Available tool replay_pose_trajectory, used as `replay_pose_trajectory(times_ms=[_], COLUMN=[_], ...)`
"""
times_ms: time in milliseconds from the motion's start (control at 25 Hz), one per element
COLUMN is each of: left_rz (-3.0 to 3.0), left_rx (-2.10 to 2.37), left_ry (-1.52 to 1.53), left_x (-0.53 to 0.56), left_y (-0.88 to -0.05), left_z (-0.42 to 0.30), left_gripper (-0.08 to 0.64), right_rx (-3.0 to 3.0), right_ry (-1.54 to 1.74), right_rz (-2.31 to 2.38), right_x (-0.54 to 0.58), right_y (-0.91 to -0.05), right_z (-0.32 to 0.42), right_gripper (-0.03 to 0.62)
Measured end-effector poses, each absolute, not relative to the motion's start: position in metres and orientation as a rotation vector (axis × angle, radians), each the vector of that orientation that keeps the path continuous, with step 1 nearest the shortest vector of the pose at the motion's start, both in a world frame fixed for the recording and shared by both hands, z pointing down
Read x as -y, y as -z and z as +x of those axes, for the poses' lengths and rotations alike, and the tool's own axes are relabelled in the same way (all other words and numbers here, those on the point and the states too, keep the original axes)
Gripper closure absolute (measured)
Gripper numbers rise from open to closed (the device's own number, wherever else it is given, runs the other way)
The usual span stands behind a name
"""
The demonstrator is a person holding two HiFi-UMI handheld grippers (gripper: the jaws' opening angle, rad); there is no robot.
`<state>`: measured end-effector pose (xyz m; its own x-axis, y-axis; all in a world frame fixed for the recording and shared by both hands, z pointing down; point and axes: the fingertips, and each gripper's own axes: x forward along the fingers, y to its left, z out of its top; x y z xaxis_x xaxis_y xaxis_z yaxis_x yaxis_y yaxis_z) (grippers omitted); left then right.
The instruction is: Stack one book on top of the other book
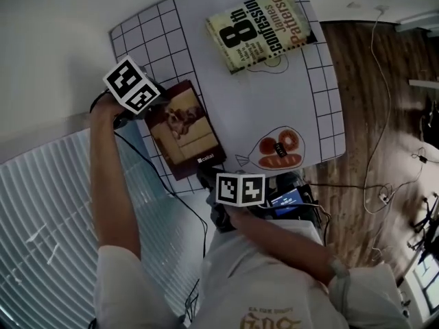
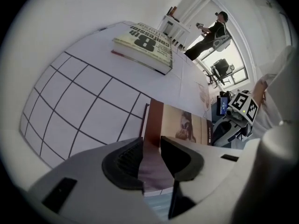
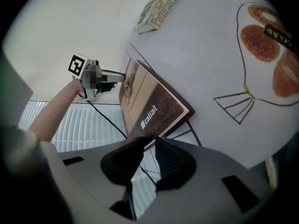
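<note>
A thin brown book (image 1: 184,130) with a picture on its cover lies at the near left edge of the white gridded mat (image 1: 274,101). My left gripper (image 1: 146,113) is at its far left corner; in the left gripper view the jaws (image 2: 150,146) are shut on that corner of the brown book (image 2: 187,122). My right gripper (image 1: 206,175) is at its near corner, where the right gripper view shows the jaw tips (image 3: 148,146) pinching the edge of the brown book (image 3: 149,106). A thick paperback titled "8th Confession" (image 1: 260,29) lies flat at the mat's far side, apart from both grippers.
A drawn fish shape with doughnut pictures (image 1: 278,149) is printed on the mat's near right. A small device with a blue screen (image 1: 288,199) sits under the table edge. Cables run over the wooden floor (image 1: 384,115) at right. A person (image 2: 208,34) stands far off.
</note>
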<state>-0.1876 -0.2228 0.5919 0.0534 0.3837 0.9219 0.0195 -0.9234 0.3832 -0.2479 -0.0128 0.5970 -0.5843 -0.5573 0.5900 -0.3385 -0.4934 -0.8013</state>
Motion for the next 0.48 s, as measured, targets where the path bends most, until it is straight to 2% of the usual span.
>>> replay_pose_trajectory(times_ms=[480], left_rz=[2.022], left_rx=[-0.500], left_ry=[-1.996], left_x=[0.193], left_y=[-0.584], left_z=[-0.172], left_gripper=[0.436], right_rx=[-1.578], right_ry=[2.219], right_rz=[-1.264], right_x=[-0.013], right_y=[-0.577], right_z=[-0.248], right_gripper=[0.514])
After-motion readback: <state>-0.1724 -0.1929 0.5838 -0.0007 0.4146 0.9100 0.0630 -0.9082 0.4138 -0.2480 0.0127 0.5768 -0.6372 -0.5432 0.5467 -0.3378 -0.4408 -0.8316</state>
